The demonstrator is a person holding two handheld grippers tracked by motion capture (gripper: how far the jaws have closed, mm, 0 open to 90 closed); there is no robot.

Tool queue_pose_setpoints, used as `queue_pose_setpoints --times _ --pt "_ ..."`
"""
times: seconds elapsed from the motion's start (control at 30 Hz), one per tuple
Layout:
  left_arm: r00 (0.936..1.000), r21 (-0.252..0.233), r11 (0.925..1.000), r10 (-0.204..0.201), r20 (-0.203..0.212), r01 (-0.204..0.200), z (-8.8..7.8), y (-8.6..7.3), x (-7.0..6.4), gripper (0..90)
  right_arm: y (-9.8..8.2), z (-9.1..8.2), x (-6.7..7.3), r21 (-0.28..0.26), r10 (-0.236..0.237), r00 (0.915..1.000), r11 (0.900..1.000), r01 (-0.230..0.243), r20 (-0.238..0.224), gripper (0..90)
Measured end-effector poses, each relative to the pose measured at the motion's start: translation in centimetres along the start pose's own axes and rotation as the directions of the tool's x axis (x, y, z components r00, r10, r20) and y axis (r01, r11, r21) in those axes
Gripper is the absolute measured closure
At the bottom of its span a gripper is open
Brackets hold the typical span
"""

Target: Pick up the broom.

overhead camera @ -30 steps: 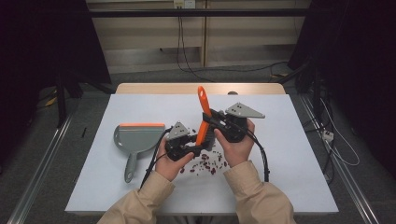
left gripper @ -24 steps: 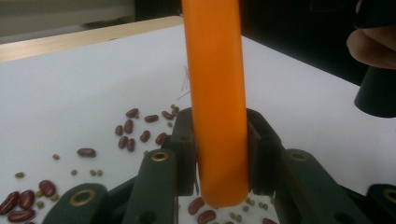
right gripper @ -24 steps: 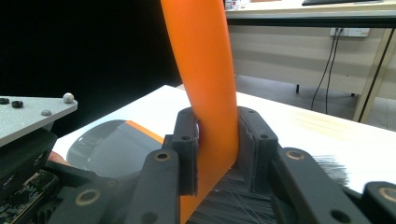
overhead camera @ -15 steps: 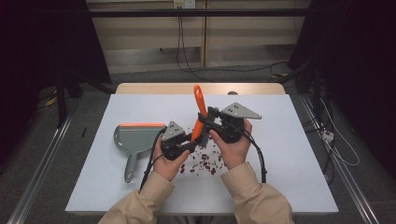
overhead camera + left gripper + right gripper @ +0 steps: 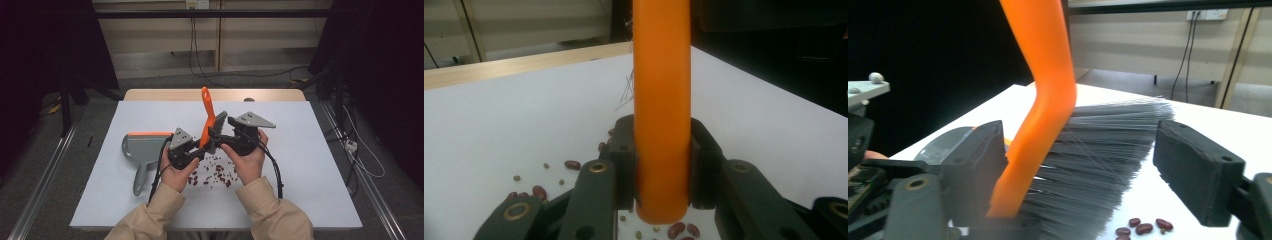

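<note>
An orange-handled brush with grey bristles is held up between both hands above scattered red beans on the white table. My left gripper is shut on the lower end of the orange handle; the jaws clamp it from both sides in the left gripper view. My right gripper stands open around the brush head. Its left jaw rests against the handle, while the right jaw is clear of the bristles.
A grey dustpan with an orange lip lies on the table left of my hands, its handle towards the front edge. Beans lie under and in front of the grippers. A wooden strip runs along the table's far edge.
Both hands and the brush have drifted slightly left, and the handle's top now leans a little further left.
</note>
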State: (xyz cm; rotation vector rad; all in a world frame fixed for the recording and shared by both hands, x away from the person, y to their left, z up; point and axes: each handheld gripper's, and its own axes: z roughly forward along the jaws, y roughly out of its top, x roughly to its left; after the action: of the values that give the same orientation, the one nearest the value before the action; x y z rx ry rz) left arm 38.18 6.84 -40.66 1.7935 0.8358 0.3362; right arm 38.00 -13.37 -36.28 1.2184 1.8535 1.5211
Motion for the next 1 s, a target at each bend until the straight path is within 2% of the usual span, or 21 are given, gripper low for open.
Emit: queue_pose_setpoints --times 0.1,0.2,0.3,0.47,0.5,0.53,0.57,0.6,0.63,0.67,0.7,0.73,0.8,0.9,0.93,0.97,1.0 --pt "1.0000 0.005 1.0000 0.002 -0.007 -0.002 0.2 -0.1 0.0 70.8 -0.3 0.5 -0.1 0.038 0.027 0.9995 0.999 -0.026 -0.017 14.8" --pt "0.9999 0.007 0.9999 0.011 -0.013 -0.010 0.4 -0.2 -0.2 70.8 -0.5 0.9 0.0 0.056 0.039 0.9992 0.998 -0.039 0.006 14.2" --pt "0.9997 0.010 0.9999 0.013 -0.022 -0.013 0.5 -0.2 -0.3 70.8 -0.6 1.2 0.3 0.051 0.037 0.9992 0.998 -0.037 0.019 14.3" --pt "0.9995 -0.002 0.9998 0.022 -0.023 -0.022 0.6 -0.4 -0.7 70.8 -0.9 2.0 0.8 0.082 0.038 0.9989 0.996 -0.040 0.026 14.9" --pt "0.9987 -0.007 0.9993 0.037 -0.034 -0.037 0.5 -0.4 -0.8 70.7 -1.0 2.3 1.0 0.083 0.055 0.9982 0.995 -0.057 0.024 15.5" --pt "0.9987 -0.007 0.9993 0.037 -0.034 -0.037 0.5 -0.4 -0.8 70.6 -1.0 2.3 1.0 0.084 0.068 0.9971 0.994 -0.070 0.034 17.4" --pt "0.9979 -0.020 0.9988 0.044 -0.047 -0.045 0.4 -0.3 -0.9 70.3 -1.0 2.4 1.0 0.079 0.089 0.9957 0.993 -0.091 0.026 20.4" --pt "0.9979 -0.020 0.9988 0.044 -0.047 -0.045 0.4 -0.3 -0.9 70.0 -1.0 2.4 1.0 0.079 0.089 0.9957 0.993 -0.091 0.026 20.4" --pt "0.9961 -0.036 0.9972 0.063 -0.061 -0.065 0.2 -0.2 -1.2 69.6 -0.9 2.5 1.0 0.076 0.124 0.9920 0.989 -0.125 0.023 24.5" --pt "0.9961 -0.036 0.9972 0.063 -0.061 -0.065 0.2 -0.2 -1.2 69.1 -0.9 2.5 1.0 0.076 0.124 0.9920 0.989 -0.125 0.023 24.5" --pt "0.9946 -0.046 0.9955 0.080 -0.067 -0.083 0.0 0.0 -1.4 68.7 -0.9 2.6 1.0 0.079 0.157 0.9873 0.984 -0.159 0.020 28.5" --pt "0.9936 -0.050 0.9946 0.087 -0.072 -0.091 0.0 0.0 -1.6 68.3 -0.8 2.6 1.1 0.077 0.168 0.9854 0.983 -0.170 0.031 29.8" --pt "0.9925 -0.053 0.9936 0.096 -0.076 -0.100 -0.1 0.0 -1.8 67.1 -0.8 2.7 1.1 0.070 0.196 0.9804 0.978 -0.197 0.023 33.2" --pt "0.9913 -0.058 0.9924 0.104 -0.081 -0.108 -0.1 0.0 -1.9 66.8 -0.6 2.6 1.0 0.070 0.205 0.9778 0.976 -0.208 0.042 41.6" --pt "0.9911 -0.059 0.9921 0.105 -0.081 -0.110 -0.1 0.0 -2.0 66.8 -0.6 2.6 1.0 0.070 0.205 0.9778 0.976 -0.208 0.042 41.6" --pt "0.9902 -0.058 0.9915 0.111 -0.084 -0.116 -0.1 0.0 -2.0 66.6 -0.5 2.5 0.8 0.081 0.233 0.9716 0.968 -0.236 0.040 43.1" --pt "0.9892 -0.057 0.9908 0.118 -0.088 -0.123 -0.1 0.0 -2.1 66.6 -0.5 2.5 0.8 0.081 0.233 0.9716 0.968 -0.236 0.040 43.1"
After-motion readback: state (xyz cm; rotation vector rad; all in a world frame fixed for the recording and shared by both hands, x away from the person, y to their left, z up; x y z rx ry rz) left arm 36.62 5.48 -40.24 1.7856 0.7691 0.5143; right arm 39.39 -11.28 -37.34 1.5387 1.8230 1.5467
